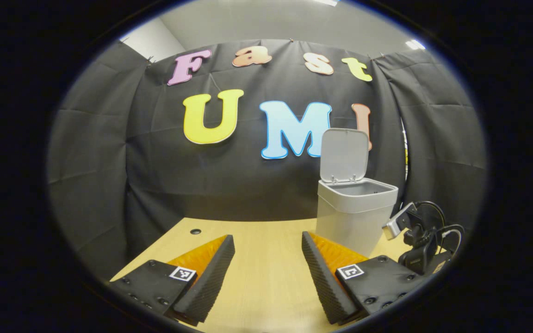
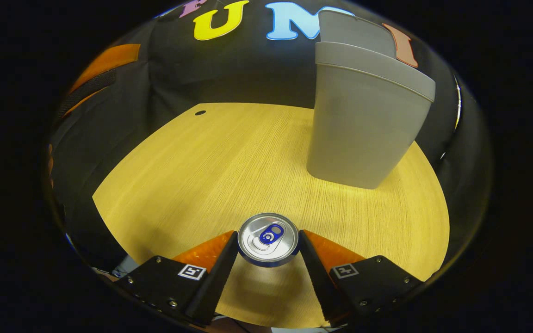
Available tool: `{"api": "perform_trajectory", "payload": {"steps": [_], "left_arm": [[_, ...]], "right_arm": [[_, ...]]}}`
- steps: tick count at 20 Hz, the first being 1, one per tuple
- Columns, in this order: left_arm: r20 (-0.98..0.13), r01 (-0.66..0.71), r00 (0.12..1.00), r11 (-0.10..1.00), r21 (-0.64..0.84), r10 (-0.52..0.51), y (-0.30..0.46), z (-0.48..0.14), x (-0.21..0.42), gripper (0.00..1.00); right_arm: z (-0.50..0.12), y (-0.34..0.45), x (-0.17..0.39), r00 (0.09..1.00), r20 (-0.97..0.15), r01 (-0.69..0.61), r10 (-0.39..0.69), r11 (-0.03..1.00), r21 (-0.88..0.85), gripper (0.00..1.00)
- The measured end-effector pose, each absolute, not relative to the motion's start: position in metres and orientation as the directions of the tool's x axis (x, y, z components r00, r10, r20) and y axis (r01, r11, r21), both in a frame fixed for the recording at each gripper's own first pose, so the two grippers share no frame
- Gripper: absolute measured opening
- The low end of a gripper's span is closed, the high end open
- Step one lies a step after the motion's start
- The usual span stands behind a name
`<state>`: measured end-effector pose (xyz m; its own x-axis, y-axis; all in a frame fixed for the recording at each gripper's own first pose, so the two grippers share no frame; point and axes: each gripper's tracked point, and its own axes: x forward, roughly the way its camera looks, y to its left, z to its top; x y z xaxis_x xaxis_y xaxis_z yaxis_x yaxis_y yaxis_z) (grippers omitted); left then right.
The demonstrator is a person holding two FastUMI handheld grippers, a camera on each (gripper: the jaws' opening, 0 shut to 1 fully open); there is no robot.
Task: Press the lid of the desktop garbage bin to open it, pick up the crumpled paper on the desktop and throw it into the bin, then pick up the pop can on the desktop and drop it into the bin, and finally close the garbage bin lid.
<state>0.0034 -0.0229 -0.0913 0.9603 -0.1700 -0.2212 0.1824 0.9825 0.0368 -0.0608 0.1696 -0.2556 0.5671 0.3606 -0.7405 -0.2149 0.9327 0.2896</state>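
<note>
Pale wood grain covers the desk (image 2: 229, 157), which carries a grey bin (image 2: 363, 120) toward its far right side, in front of the black cloth wall (image 1: 155, 162). In the right gripper view the pop can (image 2: 268, 239) stands upright on the desk, well apart from the bin, with bare desk between the two. The right gripper (image 2: 268, 243) has a finger on each side of the can; both fingers touch its rim, so it grips the can, which still looks to rest on the desk, though contact underneath cannot be told. A small dark hole (image 2: 200, 112) sits near the far left edge of the desk.

The left gripper view looks from higher up and shows the bin's lid (image 1: 345, 155) standing up and open behind the mouth, with part of the inside wall visible; what lies in the bin cannot be told. The left gripper (image 1: 268, 245) has its fingers spread wide with nothing between them, above bare desk. Beside the bin on the right, this view shows the other gripper's body with a small camera (image 1: 398, 223) and black cables (image 1: 437, 222). From the right gripper view the bin is seen from below the rim, so its inside is hidden.
</note>
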Motion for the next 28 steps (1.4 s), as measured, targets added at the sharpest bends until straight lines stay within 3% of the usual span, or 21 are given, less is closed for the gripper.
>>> {"api": "perform_trajectory", "payload": {"steps": [11, 24, 28], "left_arm": [[-0.233, 0.17, 0.958, 0.985, -0.019, -0.17, -0.032, -0.099, 0.001, 0.96], [-0.241, 0.167, 0.956, 0.986, -0.018, -0.167, -0.036, -0.103, 0.002, 0.95], [-0.247, 0.168, 0.955, 0.986, -0.018, -0.167, -0.034, -0.105, 0.004, 0.95]], "right_arm": [[-0.208, 0.138, -0.048, 0.661, -0.659, -0.204, 0.358, 0.932, 0.301, 0.84], [-0.132, 0.063, 0.001, 0.829, -0.472, -0.152, 0.3, 0.933, 0.326, 0.83], [-0.109, 0.045, 0.014, 0.892, -0.382, -0.156, 0.242, 0.958, 0.242, 0.83]]}}
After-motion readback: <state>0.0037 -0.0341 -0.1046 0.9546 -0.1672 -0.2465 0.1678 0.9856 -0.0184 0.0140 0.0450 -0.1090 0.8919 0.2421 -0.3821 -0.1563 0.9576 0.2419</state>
